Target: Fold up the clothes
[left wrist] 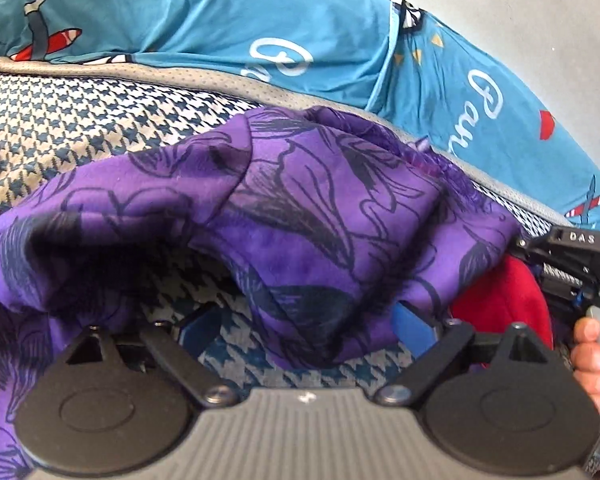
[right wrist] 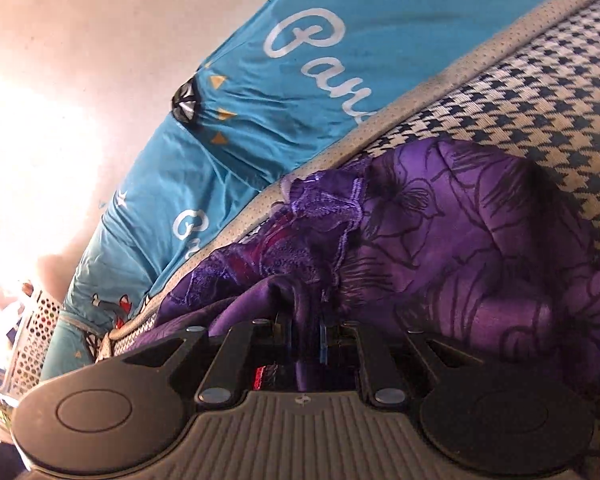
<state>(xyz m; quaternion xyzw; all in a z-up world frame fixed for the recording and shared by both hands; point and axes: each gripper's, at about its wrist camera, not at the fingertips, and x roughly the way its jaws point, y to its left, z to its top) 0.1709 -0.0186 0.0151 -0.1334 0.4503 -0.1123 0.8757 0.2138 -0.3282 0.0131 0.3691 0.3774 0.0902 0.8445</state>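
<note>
A purple garment [left wrist: 320, 208] with a dark flower print lies bunched on a houndstooth-covered surface [left wrist: 80, 128]. My left gripper [left wrist: 304, 326] is open wide just above that surface. A fold of the purple cloth hangs down between its blue pads [left wrist: 410, 320] without being pinched. In the right wrist view the same purple garment [right wrist: 460, 240] shows a lace-trimmed edge [right wrist: 324, 216]. My right gripper [right wrist: 306, 334] is shut on a gathered fold near that edge. The right gripper [left wrist: 572, 264] also shows at the right edge of the left wrist view, held by a hand [left wrist: 594, 356].
A teal sheet [left wrist: 220, 20] with white lettering and plane prints lies beyond the grey piped edge [left wrist: 228, 80] of the houndstooth surface. Red cloth [left wrist: 508, 300] sits under the purple garment at the right. A white perforated basket [right wrist: 32, 332] stands at the far left.
</note>
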